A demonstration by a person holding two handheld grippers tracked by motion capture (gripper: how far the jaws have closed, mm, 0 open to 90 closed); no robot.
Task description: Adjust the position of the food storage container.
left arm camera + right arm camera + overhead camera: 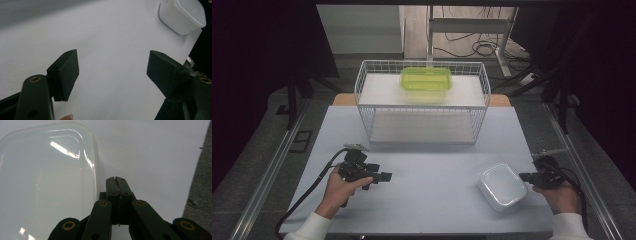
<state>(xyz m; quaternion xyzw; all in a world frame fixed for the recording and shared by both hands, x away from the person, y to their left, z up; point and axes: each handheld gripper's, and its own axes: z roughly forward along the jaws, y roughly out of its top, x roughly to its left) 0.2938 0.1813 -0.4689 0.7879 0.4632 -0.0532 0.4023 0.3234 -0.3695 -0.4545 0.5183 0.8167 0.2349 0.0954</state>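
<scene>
A white lidded plastic container [502,185] sits on the table at the front right; the left gripper view has it far off at the top right [181,15], and its translucent lid [47,180] spreads across the left of the right gripper view. My right gripper [523,177] is just right of the container, jaws pressed together with nothing between them [116,179]. My left gripper [385,176] rests at the front left, pointing right, jaws wide apart over bare table [112,67]. A green lidded container [425,79] stands on top of the white wire rack [422,102].
The wire rack stands at the back middle of the white table [432,165], with a shelf inside it. The table's right edge [197,177] runs close to my right gripper, with grey floor beyond. Cables trail from both grippers.
</scene>
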